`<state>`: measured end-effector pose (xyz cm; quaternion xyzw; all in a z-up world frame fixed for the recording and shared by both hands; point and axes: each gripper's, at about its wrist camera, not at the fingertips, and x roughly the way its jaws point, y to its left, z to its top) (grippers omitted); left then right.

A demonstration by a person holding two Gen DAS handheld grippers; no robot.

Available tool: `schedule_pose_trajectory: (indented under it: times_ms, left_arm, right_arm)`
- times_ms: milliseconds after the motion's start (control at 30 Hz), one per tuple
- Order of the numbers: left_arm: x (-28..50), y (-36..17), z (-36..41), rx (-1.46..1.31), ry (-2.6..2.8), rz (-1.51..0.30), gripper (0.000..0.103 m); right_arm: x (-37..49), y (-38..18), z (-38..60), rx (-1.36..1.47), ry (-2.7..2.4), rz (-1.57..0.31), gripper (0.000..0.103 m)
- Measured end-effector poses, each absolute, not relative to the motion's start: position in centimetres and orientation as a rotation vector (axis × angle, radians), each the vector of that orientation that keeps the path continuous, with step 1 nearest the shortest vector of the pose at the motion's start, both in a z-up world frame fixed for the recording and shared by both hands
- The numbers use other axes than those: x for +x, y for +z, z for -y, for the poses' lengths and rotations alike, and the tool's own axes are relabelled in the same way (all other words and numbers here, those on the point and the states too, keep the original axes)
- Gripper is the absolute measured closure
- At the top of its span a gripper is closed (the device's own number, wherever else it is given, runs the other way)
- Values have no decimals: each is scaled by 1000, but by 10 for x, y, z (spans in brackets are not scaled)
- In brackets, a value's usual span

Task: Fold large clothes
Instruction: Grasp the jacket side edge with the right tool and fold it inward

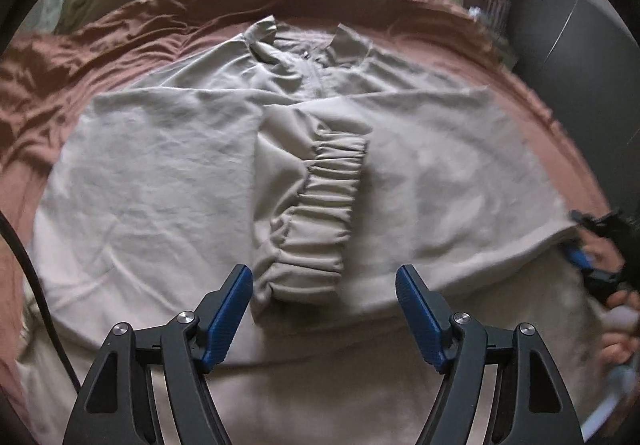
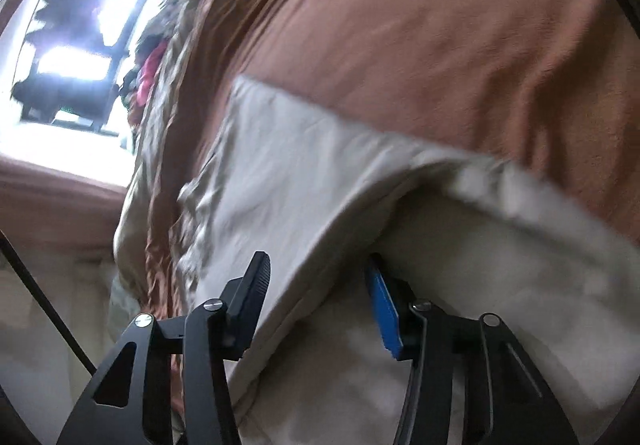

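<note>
beige jacket (image 1: 168, 165) floppy, light; grab side edge. left gripper (image 1: 324, 285) fingers apart, empty; right gripper (image 2: 316, 281) fingers apart, straddling edge fold.

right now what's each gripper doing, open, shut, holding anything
left gripper: open, over the folded jacket, holding nothing.
right gripper: jaws around the jacket's side edge; whether they pinch it cannot be told.
</note>
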<state>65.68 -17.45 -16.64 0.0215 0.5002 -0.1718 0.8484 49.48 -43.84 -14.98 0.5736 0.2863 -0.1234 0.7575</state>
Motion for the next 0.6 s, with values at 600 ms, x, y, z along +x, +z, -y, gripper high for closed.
schedule_pose_trajectory:
  times_ms: [600]
  left_arm:
    - [695, -170, 96, -76, -145, -1060, 37]
  right_arm:
    - [506, -155, 449, 1261, -327, -592, 82]
